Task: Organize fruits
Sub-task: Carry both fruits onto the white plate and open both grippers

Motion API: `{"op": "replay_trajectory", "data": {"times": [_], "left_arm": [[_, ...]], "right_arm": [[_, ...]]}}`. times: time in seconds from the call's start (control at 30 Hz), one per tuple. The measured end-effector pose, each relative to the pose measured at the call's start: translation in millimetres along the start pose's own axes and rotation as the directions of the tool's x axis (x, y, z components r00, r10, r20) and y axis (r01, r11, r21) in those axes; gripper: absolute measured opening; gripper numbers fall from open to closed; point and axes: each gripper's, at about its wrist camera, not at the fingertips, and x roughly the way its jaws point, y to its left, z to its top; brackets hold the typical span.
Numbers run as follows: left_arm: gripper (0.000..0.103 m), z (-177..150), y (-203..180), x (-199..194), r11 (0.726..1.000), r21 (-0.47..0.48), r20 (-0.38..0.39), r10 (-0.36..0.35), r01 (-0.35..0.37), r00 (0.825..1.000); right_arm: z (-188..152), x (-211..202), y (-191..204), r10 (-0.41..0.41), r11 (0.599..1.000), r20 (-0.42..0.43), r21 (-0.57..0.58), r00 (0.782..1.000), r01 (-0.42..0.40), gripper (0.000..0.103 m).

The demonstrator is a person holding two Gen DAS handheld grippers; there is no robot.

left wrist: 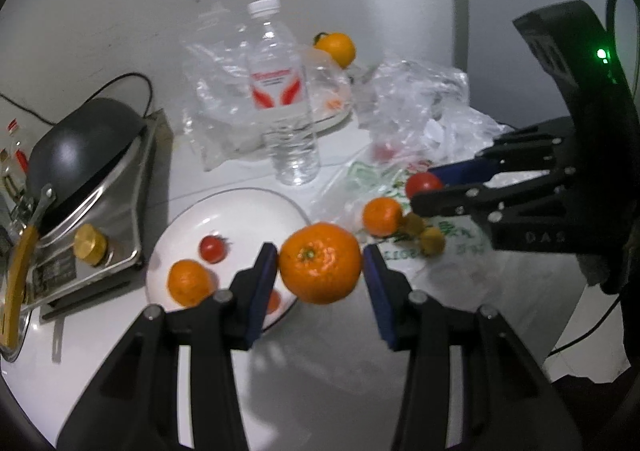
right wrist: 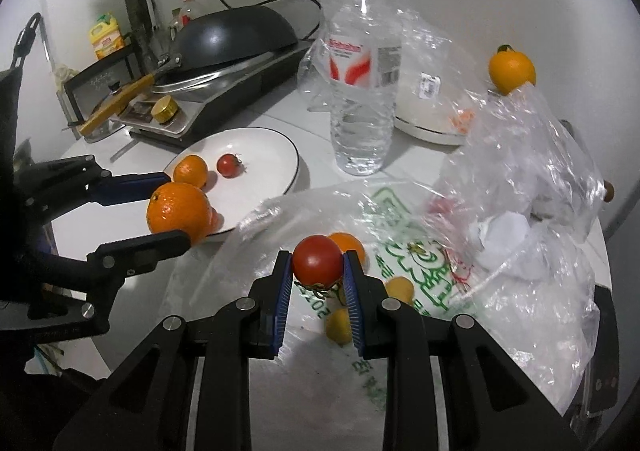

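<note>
My left gripper (left wrist: 320,267) is shut on a large orange (left wrist: 320,268), held above the near rim of a white plate (left wrist: 240,211). On that plate lie a smaller orange (left wrist: 188,282) and a cherry tomato (left wrist: 212,248). My right gripper (right wrist: 316,271) is shut on a red tomato (right wrist: 317,261), lifted over a printed plastic bag (right wrist: 400,271). Under it on the bag rest an orange (right wrist: 352,245) and small yellow fruits (right wrist: 338,325). The left gripper (right wrist: 160,211) with its orange (right wrist: 179,213) shows at the left of the right wrist view.
A clear water bottle (left wrist: 284,99) stands behind the plate. Crumpled clear bags (right wrist: 520,155) lie to the right, with another orange (right wrist: 511,69) beyond a white dish (right wrist: 428,127). A black wok (left wrist: 80,147) sits on a steel stove (left wrist: 120,211) at the left.
</note>
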Motion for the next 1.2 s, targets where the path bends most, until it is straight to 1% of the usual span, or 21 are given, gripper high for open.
{"op": "replay_trajectory", "data": {"times": [0.27, 0.47, 0.63, 0.9, 1.07, 1.2], "left_arm": [[0.045, -15, 38, -1, 0.997, -0.063, -0.010, 0.053, -0.054, 0.999], [0.045, -18, 59, 0, 0.992, -0.095, -0.009, 0.080, -0.081, 0.997], [0.045, -17, 63, 3, 0.992, -0.103, -0.006, 0.073, -0.073, 0.997], [0.045, -10, 68, 22, 0.992, -0.110, -0.007, 0.064, -0.064, 0.998], [0.045, -11, 75, 40, 0.992, -0.112, -0.042, 0.057, -0.062, 0.997], [0.045, -12, 76, 50, 0.993, -0.105, -0.052, 0.050, -0.056, 0.997]], "right_arm": [[13, 10, 18, 0.023, 0.999, -0.007, -0.032, 1.000, -0.023, 0.028], [23, 17, 29, 0.041, 0.998, -0.007, -0.052, 0.999, -0.041, 0.028], [30, 25, 35, 0.051, 0.997, -0.012, -0.063, 0.999, -0.052, 0.028], [38, 37, 39, 0.070, 0.995, -0.018, -0.076, 0.997, -0.071, 0.027], [43, 48, 39, 0.087, 0.993, -0.025, -0.079, 0.996, -0.089, 0.027], [46, 58, 39, 0.097, 0.992, -0.034, -0.081, 0.995, -0.100, 0.027]]}}
